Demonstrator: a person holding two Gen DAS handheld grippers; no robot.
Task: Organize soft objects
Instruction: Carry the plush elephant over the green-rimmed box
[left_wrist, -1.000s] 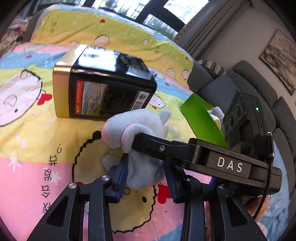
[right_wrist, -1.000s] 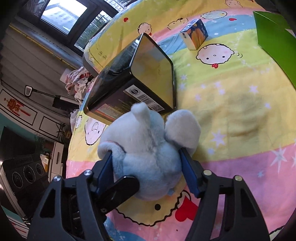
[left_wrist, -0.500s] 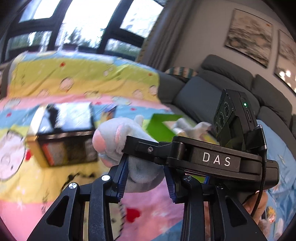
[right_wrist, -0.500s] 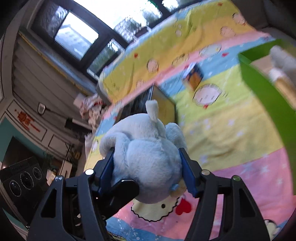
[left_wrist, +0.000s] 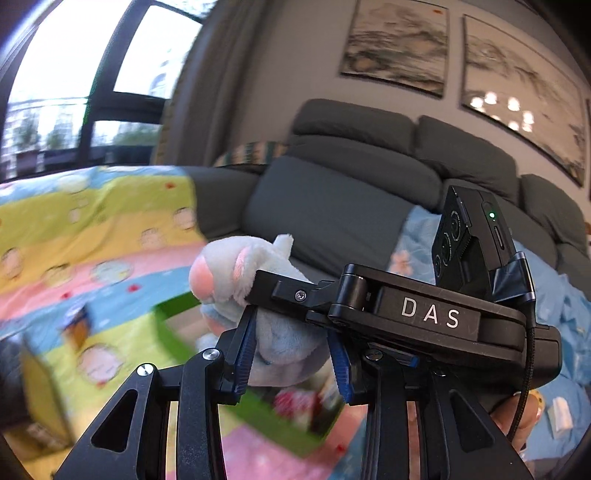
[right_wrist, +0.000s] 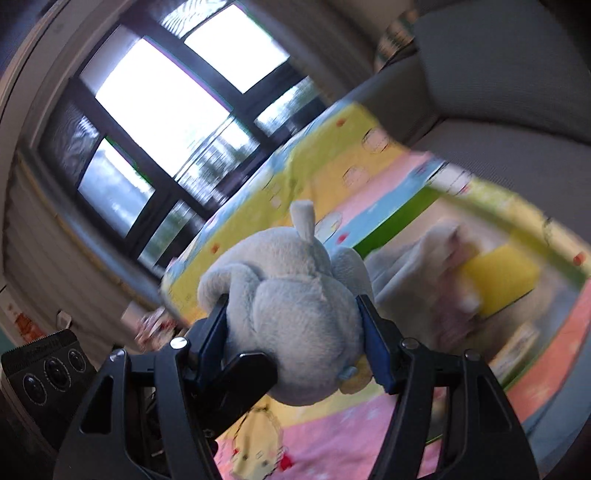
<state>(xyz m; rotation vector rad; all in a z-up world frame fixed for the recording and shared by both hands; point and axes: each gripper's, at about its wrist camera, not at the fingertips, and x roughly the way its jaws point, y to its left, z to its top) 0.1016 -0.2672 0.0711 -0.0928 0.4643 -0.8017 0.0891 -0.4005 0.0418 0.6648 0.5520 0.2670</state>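
A grey plush toy with pink patches (left_wrist: 255, 280) is held in the air by both grippers, above the cartoon blanket. My left gripper (left_wrist: 293, 354) is shut on its lower body. My right gripper (right_wrist: 295, 332) is shut on its round grey body (right_wrist: 291, 306), and its body crosses the left wrist view from the right. A green open box (right_wrist: 391, 225) lies below and to the right, blurred, with a white plush (right_wrist: 436, 258) and a yellow block (right_wrist: 498, 277) inside. The box also shows under the toy in the left wrist view (left_wrist: 173, 332).
The colourful cartoon blanket (left_wrist: 92, 229) covers the surface below. A dark grey sofa (left_wrist: 351, 177) stands behind, with a light blue cover (left_wrist: 561, 314) at the right. Windows (right_wrist: 166, 96) are at the back. A small box (left_wrist: 79, 325) lies blurred on the blanket at the left.
Both grippers have lifted the plush off the blanket and swung it right, away from the black tin and over the green box. Both keep their hold.
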